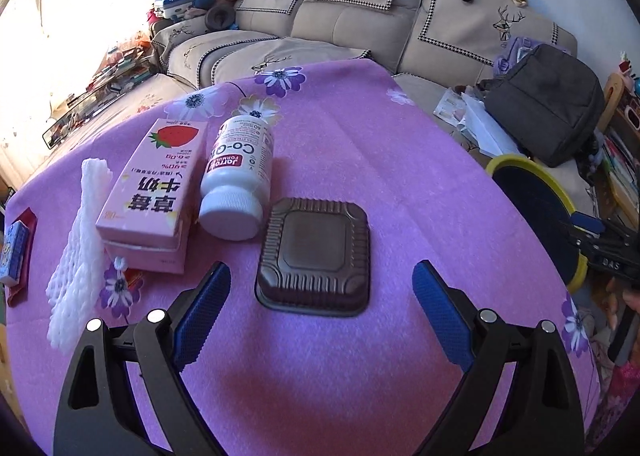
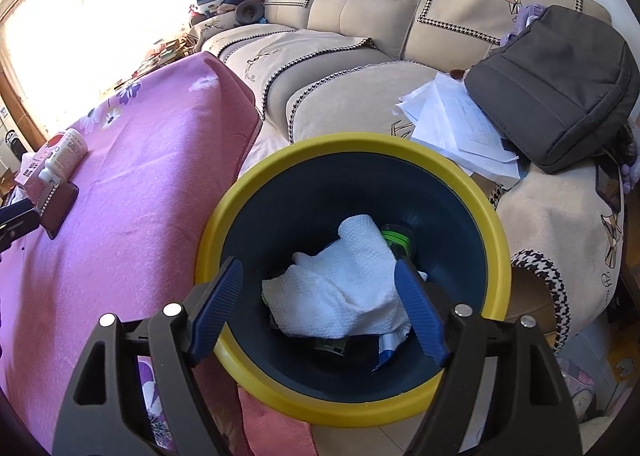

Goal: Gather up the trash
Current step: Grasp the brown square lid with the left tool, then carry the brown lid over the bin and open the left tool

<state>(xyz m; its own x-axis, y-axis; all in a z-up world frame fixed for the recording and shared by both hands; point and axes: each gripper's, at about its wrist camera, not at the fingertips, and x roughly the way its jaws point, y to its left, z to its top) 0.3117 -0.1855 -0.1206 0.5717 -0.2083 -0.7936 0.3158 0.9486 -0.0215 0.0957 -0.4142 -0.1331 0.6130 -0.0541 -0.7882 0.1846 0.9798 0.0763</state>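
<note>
On the purple flowered tablecloth (image 1: 400, 184) lie a brown ribbed plastic tray (image 1: 316, 256), a white pill bottle (image 1: 240, 176) on its side, a pink strawberry milk carton (image 1: 156, 192) and a white foam net (image 1: 80, 252). My left gripper (image 1: 320, 312) stands open just in front of the brown tray, its blue pads on either side of the tray's near edge and apart from it. My right gripper (image 2: 320, 312) hangs open over the yellow-rimmed dark bin (image 2: 256, 192); a crumpled white paper towel (image 2: 340, 284) lies inside the bin below its jaws, on other rubbish.
A small blue-and-red packet (image 1: 16, 252) lies at the table's left edge. The bin (image 1: 520, 168) stands off the table's right side. Behind is a beige sofa (image 1: 352, 16) with a grey bag (image 1: 548, 104) and loose papers (image 2: 452, 124).
</note>
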